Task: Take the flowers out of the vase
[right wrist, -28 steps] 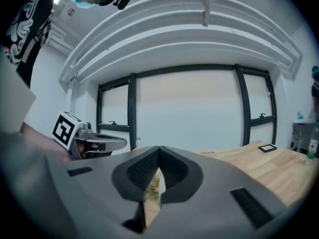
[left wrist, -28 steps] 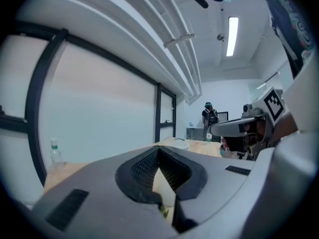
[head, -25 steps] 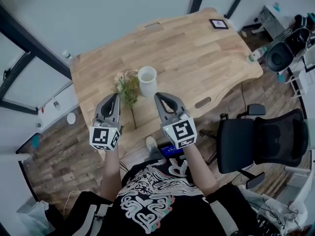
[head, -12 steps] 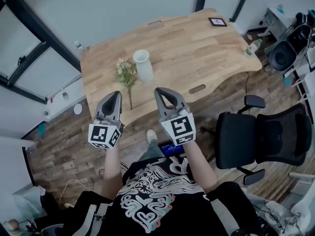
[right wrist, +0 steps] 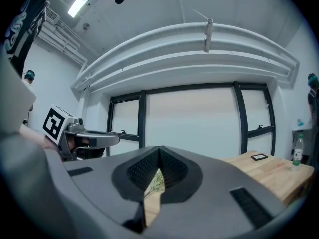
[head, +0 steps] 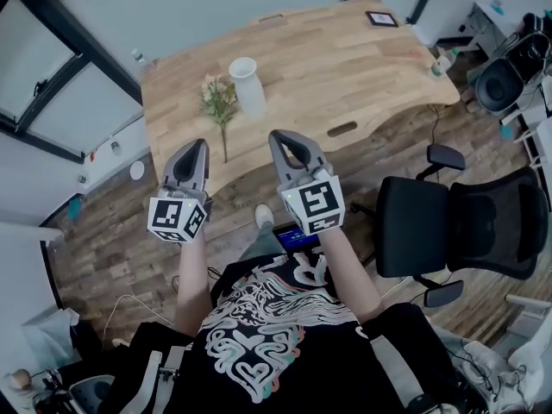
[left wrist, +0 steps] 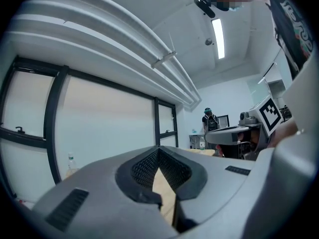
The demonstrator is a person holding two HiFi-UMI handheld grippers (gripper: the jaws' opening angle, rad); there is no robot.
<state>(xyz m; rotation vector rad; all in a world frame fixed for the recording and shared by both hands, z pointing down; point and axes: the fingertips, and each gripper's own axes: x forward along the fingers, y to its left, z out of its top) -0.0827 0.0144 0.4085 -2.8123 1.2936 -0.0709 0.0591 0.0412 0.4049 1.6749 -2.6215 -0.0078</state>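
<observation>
The flowers (head: pixel 218 102) lie on the tabletop (head: pixel 345 67) beside the vase (head: pixel 247 84); I judge the job done. My left tongs (head: pixel 196 147) and right tongs (head: pixel 279 138) are clenched empty, with no next move needed.

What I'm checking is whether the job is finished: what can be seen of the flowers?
The flowers are a small bunch: pale pinkish blooms and green leaves on a thin stem. They lie flat on the wooden table, outside the upright white vase and just left of it, stem pointing toward the table's near edge.
</observation>
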